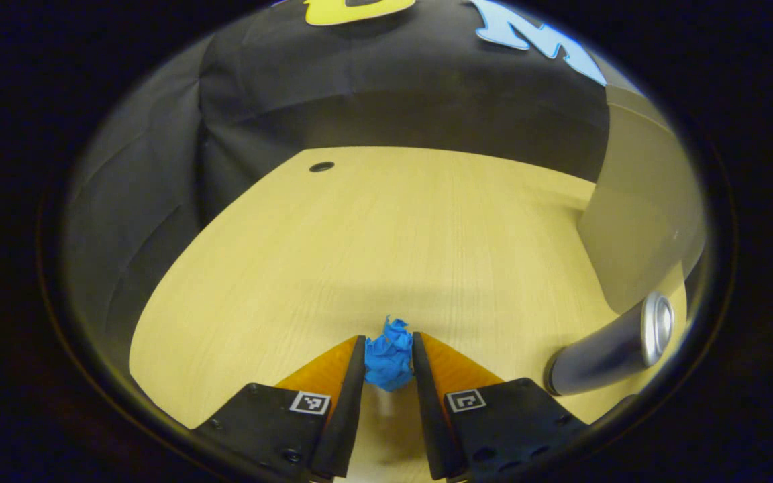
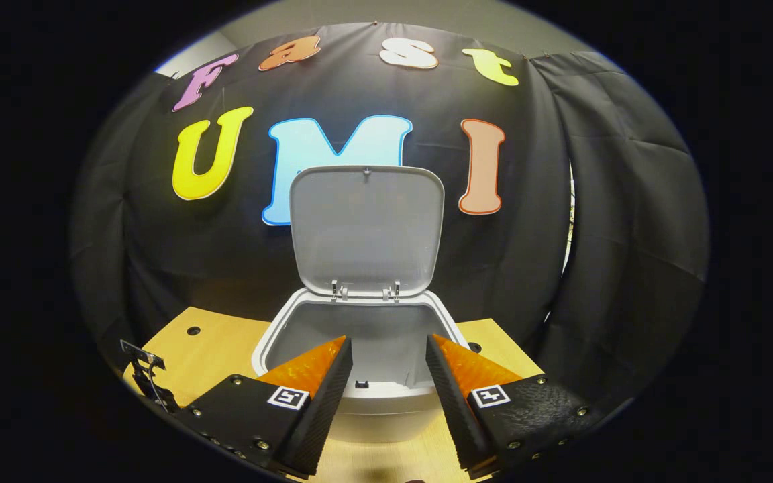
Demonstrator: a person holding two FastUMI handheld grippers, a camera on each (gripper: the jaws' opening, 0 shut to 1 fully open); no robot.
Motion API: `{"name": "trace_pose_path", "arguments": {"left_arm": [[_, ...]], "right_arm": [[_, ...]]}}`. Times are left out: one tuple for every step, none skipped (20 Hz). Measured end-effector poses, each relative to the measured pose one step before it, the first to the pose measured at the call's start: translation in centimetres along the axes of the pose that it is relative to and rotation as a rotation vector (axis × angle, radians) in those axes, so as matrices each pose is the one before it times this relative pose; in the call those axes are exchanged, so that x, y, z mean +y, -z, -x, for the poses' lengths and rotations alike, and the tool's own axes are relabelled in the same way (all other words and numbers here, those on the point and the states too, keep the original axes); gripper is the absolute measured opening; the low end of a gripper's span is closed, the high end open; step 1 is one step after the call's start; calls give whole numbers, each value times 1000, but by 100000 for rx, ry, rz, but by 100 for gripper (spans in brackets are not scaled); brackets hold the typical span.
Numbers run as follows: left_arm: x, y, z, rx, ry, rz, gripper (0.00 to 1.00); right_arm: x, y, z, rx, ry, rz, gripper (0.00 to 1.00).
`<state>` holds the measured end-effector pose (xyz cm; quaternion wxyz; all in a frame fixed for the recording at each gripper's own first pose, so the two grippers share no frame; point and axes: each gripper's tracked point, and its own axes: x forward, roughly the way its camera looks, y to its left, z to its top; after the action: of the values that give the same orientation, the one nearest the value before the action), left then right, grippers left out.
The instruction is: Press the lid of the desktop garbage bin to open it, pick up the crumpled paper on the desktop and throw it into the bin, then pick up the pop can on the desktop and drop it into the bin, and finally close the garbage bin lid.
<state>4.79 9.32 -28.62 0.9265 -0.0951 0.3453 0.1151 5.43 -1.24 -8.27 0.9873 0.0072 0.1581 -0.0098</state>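
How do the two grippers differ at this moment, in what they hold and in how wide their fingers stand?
The left gripper has both fingers pressed on the blue crumpled paper; the right gripper holds nothing. The left gripper's fingers stand close together over the desktop; the right gripper's stand wide apart before the open bin, its lid raised.

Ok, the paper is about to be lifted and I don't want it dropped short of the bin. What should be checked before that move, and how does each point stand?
1. Lid up: ok, stands upright.
2. Bin mouth free: ok.
3. Paper between left gripper fingers: ok, both press its sides.
4. Paper off the table: cannot tell.
5. Can clear of the grasp: ok, lies apart to the side.
6. Right gripper empty: ok, open before the bin.
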Motion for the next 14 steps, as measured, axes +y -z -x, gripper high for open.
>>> {"name": "trace_pose_path", "arguments": {"left_arm": [[10,-1268,430,-1075,-412,-89,49],[-158,-1331,429,-1113,382,51,49],[326,3833,661,-1411,-222,3,47],[209,-2901,13,-1736,-412,-58,47],[-266,-1940,491,-2365,47,-164,47],[-417,-908,721,-2659,200,-679,47],[-220,-1172,723,-2324,504,-1126,51],[-348,-853,408,-2071,792,-1318,48],[-354,-544,269,-2071,1019,-1338,46],[-440,-735,294,-1907,957,-1321,51],[-514,-845,322,-1995,1158,-1080,46],[-699,-803,319,-1999,1949,-536,46],[-861,-647,269,-1519,1792,-476,46],[-627,-565,329,-1097,1232,-860,51]], "right_arm": [[29,105,140,-3,-139,-151,73],[40,-34,131,-3,-133,-126,73],[-69,100,81,-88,-171,-135,73],[-25,-7,148,-78,-168,-119,73],[59,-15,208,-179,-129,-42,73],[-64,28,159,-198,-105,9,73],[-17,14,124,-193,-138,-21,73],[44,-108,152,-172,-119,27,73],[-56,80,100,-97,-25,35,73],[-154,-41,97,-120,-42,-106,73],[16,66,190,-1,105,-155,73],[-93,109,244,-30,100,-218,73],[-179,106,160,-102,182,-217,73],[-232,1,162,-14,284,-232,73]]}}
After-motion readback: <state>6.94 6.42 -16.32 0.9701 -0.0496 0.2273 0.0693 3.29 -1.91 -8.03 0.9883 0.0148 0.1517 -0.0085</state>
